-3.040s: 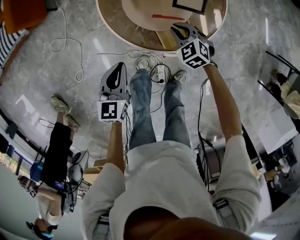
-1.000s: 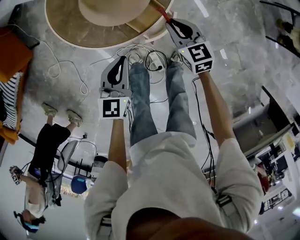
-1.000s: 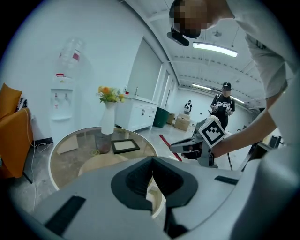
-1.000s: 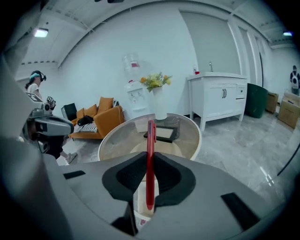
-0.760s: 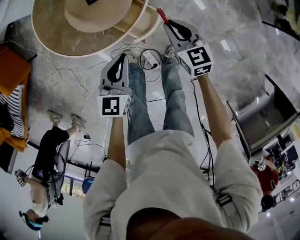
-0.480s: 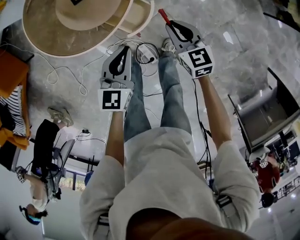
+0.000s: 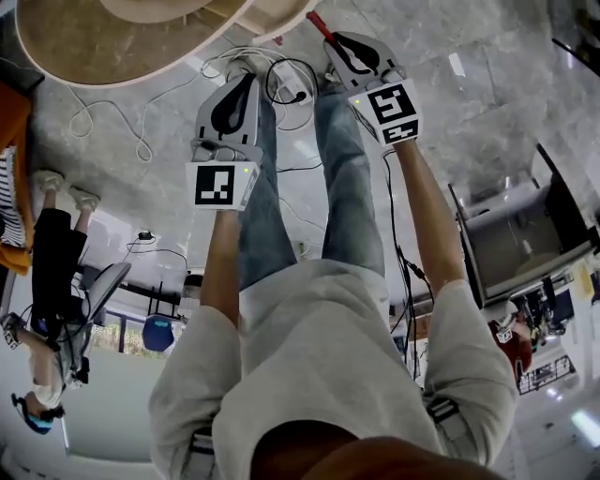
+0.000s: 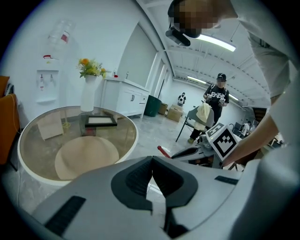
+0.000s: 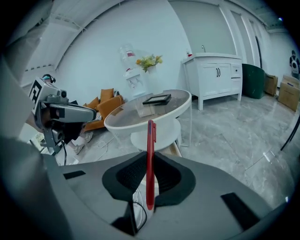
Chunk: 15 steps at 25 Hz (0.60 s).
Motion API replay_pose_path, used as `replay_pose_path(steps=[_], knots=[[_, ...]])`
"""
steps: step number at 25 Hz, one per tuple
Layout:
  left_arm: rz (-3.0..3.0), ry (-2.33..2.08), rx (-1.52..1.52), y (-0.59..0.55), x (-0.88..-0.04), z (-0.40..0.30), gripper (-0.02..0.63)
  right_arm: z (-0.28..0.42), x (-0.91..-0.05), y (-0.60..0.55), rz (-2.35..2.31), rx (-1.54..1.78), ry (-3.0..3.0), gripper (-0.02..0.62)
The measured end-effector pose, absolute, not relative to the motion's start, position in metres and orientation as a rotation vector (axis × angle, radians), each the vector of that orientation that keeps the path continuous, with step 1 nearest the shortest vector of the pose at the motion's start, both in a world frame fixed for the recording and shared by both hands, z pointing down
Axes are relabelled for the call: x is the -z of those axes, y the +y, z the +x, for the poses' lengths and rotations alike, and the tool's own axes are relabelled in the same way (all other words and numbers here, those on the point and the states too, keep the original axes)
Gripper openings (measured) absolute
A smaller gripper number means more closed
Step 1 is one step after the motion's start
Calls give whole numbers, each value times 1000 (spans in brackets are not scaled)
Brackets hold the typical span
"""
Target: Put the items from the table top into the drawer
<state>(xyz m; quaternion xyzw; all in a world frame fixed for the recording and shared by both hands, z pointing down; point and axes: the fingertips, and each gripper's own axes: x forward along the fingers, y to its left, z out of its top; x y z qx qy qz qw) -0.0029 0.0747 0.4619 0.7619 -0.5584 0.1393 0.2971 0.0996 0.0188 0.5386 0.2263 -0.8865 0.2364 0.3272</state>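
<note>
My right gripper (image 7: pixel 339 42) is shut on a red pen (image 7: pixel 315 23), which stands upright between its pads in the right gripper view (image 9: pixel 150 159). My left gripper (image 7: pixel 244 84) is shut with nothing in it (image 8: pixel 152 160). The round glass table (image 7: pixel 103 56) lies at the top left of the head view, ahead of both grippers. A black picture frame (image 9: pixel 157 99) lies on the table top, also seen as the frame (image 8: pixel 100 121) in the left gripper view. A wooden drawer edge (image 9: pixel 174 149) shows under the table.
A white vase with flowers (image 8: pixel 88 91) stands behind the table. Cables and a power strip (image 7: pixel 291 89) lie on the floor by the person's feet. An orange chair (image 7: pixel 11 131) is at the left, and another person (image 8: pixel 216 101) stands further off.
The table has slid toward the top left edge of the head view. Both grippers have come nearer the floor and table, the right one still holding the pen.
</note>
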Motion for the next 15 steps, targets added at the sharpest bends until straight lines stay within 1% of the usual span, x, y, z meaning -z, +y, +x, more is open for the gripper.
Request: replay_pose_path(steps=[3, 9, 12, 15], knots=[[1983, -1502, -393, 90, -493, -15, 15, 88, -562, 32, 523, -617, -2308, 66], [1940, -1556, -370, 102, -525, -24, 15, 78, -596, 49, 379, -526, -2297, 66], [1938, -1585, -381, 110, -541, -30, 15, 73, -613, 60, 275, -439, -2282, 66], [1906, -1630, -360, 121, -553, -32, 15, 71, -632, 72, 115, -278, -2249, 66]])
